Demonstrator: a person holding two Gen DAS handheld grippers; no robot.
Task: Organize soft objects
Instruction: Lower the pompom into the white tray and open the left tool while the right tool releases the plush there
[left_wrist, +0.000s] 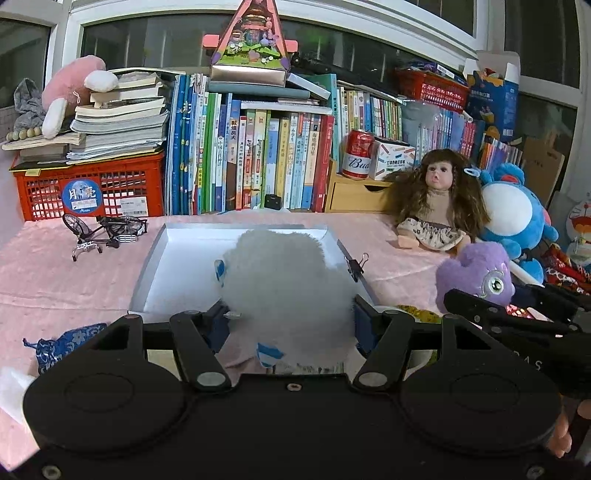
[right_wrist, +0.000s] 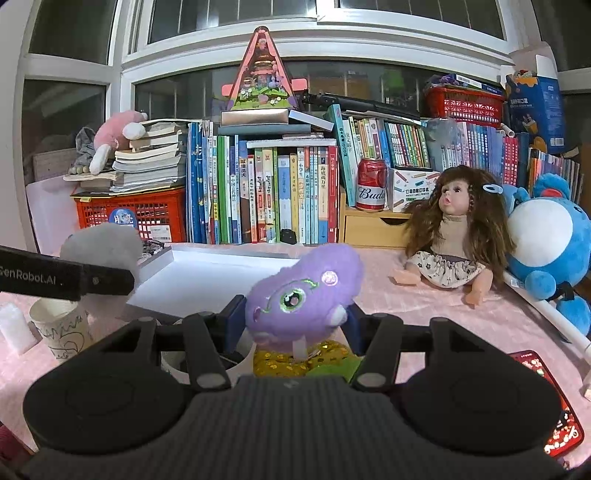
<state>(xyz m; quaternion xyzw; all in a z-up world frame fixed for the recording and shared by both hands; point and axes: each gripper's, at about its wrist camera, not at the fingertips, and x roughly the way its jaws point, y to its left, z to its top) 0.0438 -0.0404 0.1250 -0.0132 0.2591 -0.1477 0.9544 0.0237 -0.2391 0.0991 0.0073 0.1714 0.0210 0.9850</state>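
Grey-white fluff fills the middle of the left wrist view: a fuzzy grey plush toy sits between the blue pads of the left gripper, and it hides most of the white tray behind it. The toy's lower part is cut off by the gripper body, and its shape is hard to make out. The left jaws stand partly apart and grip this plush on both sides.

In the right wrist view the purple plush toy is clamped between the pads of the right gripper, its big green eye facing the camera. A gold sequinned item and a green scrap lie just beneath it, half hidden by the gripper body; what they are cannot be told.

Relative to the white tray: its near rim is covered in both views; a black binder clip sits on its right edge. The doll sits to the right of the tray, well apart, with bare pink counter cloth on the tray's left. A paper cup stands near the tray's left corner. Both plush toys are held up in front of the tray.
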